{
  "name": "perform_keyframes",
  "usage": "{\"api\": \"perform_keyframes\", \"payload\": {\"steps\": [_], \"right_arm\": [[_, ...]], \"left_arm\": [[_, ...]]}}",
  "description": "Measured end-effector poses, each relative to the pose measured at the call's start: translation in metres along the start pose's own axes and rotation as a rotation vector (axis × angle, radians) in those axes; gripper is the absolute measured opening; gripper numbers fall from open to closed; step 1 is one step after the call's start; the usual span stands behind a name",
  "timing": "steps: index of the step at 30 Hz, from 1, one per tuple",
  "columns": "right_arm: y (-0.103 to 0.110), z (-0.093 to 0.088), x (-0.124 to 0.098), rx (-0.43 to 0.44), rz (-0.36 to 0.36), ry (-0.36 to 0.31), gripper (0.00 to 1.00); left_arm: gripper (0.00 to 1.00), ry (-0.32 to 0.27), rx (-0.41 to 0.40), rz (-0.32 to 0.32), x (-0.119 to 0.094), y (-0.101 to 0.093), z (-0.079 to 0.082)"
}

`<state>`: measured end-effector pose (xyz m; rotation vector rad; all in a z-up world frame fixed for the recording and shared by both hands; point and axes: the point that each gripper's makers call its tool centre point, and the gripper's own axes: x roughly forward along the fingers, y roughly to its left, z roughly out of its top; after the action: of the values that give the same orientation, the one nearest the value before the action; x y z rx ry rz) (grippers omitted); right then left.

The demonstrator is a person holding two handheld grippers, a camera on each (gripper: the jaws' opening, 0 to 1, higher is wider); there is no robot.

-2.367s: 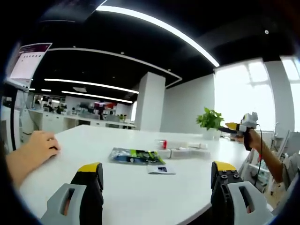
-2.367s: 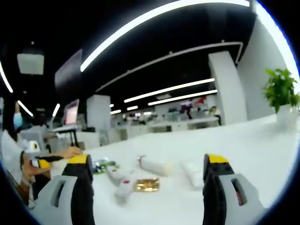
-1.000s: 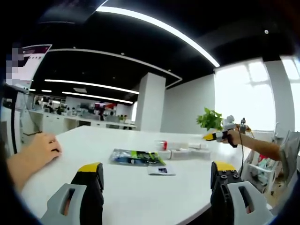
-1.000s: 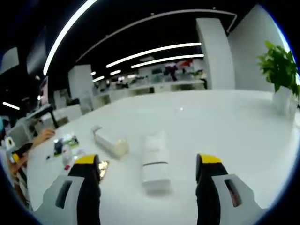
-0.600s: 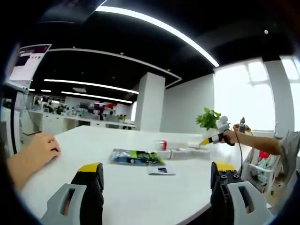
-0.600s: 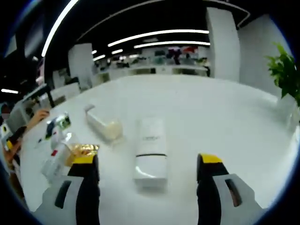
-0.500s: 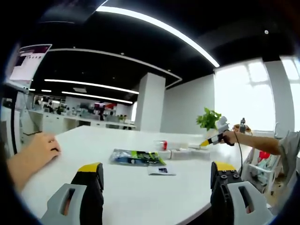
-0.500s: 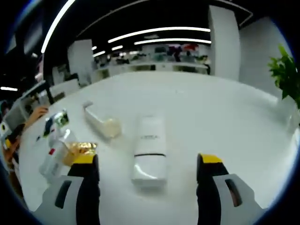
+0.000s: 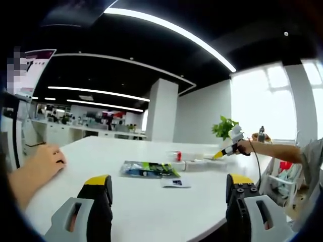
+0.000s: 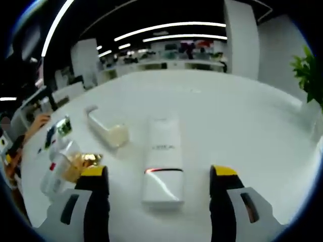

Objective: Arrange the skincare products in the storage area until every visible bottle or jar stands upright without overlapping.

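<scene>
Your right gripper [image 10: 156, 176] hovers, jaws apart, over the flat-lying white rectangular bottle [image 10: 162, 160] on the white tabletop [image 10: 242, 121]; cream-filled clear bottle [image 10: 107, 127] beside it. Left gripper [image 9: 166, 189] jaws apart, empty.

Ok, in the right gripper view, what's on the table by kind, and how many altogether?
White bottles lying flat: 2
Clear bottle with a red mark: 1
Gold-coloured item: 1
Green sachet: 1
Total: 5
</scene>
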<state>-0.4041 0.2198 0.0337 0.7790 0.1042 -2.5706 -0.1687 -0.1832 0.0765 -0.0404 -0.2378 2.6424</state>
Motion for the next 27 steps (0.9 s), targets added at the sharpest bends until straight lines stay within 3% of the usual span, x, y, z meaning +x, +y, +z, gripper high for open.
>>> {"api": "perform_keyframes", "payload": {"steps": [12, 14, 15, 17, 23, 27], "right_arm": [[-0.001, 0.001, 0.017, -0.056, -0.036, 0.076, 0.75], [-0.004, -0.002, 0.017, -0.1, -0.053, 0.129, 0.74], [-0.001, 0.001, 0.019, -0.082, -0.05, 0.116, 0.74], [0.002, -0.001, 0.02, -0.086, -0.042, 0.151, 0.72], [0.003, -0.001, 0.02, -0.082, -0.045, 0.233, 0.64], [-0.002, 0.007, 0.023, -0.076, -0.052, 0.264, 0.45]], "left_arm": [[0.96, 0.033, 0.013, -0.009, 0.005, -0.006, -0.008], [0.96, 0.032, 0.014, -0.014, 0.005, -0.007, -0.007], [0.96, 0.033, 0.014, -0.014, 0.005, -0.007, -0.007], [0.96, 0.036, 0.012, -0.013, 0.006, -0.007, -0.008], [0.96, 0.035, 0.01, -0.007, 0.004, -0.005, -0.008], [0.96, 0.031, 0.011, -0.008, 0.004, -0.005, -0.007]]}}
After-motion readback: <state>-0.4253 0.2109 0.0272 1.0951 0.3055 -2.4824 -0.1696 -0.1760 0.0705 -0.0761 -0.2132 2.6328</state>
